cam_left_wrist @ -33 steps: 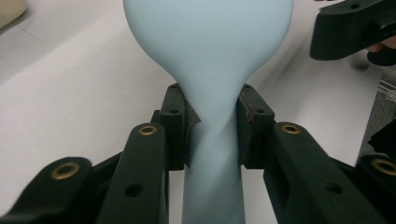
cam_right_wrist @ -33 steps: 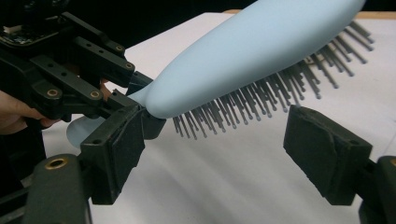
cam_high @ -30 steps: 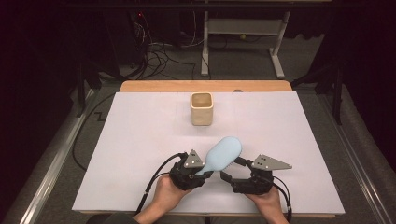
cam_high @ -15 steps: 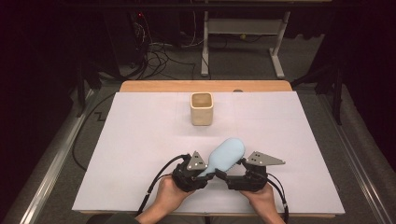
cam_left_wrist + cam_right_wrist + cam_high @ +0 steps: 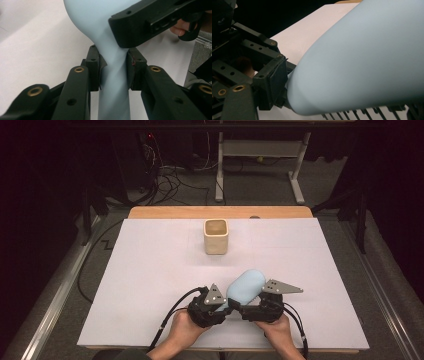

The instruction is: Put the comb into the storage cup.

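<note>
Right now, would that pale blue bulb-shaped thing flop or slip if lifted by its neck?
The pale blue bulb-shaped thing probably holds stiff: its wide end juts out unsagging. Its smooth matte skin could slip. The left gripper fingers pinch its narrow neck, so it's likely top-heavy.

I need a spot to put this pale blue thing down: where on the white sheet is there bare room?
Bare sheet lies left and right of the beige square cup, and between the cup and the pale blue bulb-shaped object. The near middle is crowded: the left gripper is shut on the object's neck, and the right gripper is close beside it.
</note>
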`<state>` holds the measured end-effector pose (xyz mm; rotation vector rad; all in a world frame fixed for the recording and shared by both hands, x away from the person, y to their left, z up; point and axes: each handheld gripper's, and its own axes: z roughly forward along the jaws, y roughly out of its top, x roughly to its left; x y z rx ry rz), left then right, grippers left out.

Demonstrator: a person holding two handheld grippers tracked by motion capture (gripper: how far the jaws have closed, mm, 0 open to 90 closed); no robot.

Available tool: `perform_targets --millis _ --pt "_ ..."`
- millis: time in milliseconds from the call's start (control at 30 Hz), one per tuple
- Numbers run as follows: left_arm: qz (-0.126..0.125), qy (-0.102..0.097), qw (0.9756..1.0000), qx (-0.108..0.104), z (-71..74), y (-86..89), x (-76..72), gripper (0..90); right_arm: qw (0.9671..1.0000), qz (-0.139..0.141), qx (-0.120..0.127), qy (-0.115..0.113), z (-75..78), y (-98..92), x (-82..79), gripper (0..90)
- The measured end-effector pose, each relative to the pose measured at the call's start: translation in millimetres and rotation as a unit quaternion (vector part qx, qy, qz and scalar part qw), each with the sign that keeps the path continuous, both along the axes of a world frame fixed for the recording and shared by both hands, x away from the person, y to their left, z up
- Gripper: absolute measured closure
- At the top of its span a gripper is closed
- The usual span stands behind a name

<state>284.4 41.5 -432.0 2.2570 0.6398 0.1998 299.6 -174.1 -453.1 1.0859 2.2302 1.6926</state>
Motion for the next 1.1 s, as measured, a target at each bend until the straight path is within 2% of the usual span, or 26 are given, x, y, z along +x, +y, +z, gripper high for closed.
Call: perform_targets --millis 200,400,767,967,1100 --pt "0.001 0.0 1.0 0.003 0.0 0.4 0.8 68.9 1.0 -0.002 0.002 0.002 -0.2 1.7 1.9 21.4" --pt "0.001 0.002 1.0 -0.005 1.4 2.2 1.3 68.9 0.9999 0.0 0.007 0.008 5.4 1.3 2.0 28.0" --pt "0.001 -0.003 0.9999 -0.011 4.7 4.8 1.1 69.0 0.9995 0.018 0.013 0.024 15.4 1.7 1.8 39.8" --pt "-0.001 -0.005 1.0 -0.002 4.7 5.4 0.1 69.0 0.9987 0.035 0.01 0.036 18.2 2.7 2.7 45.3" --pt "0.0 -0.004 1.0 -0.005 4.8 5.8 -0.4 69.0 0.9979 0.044 0.013 0.045 18.6 2.8 3.6 48.7"
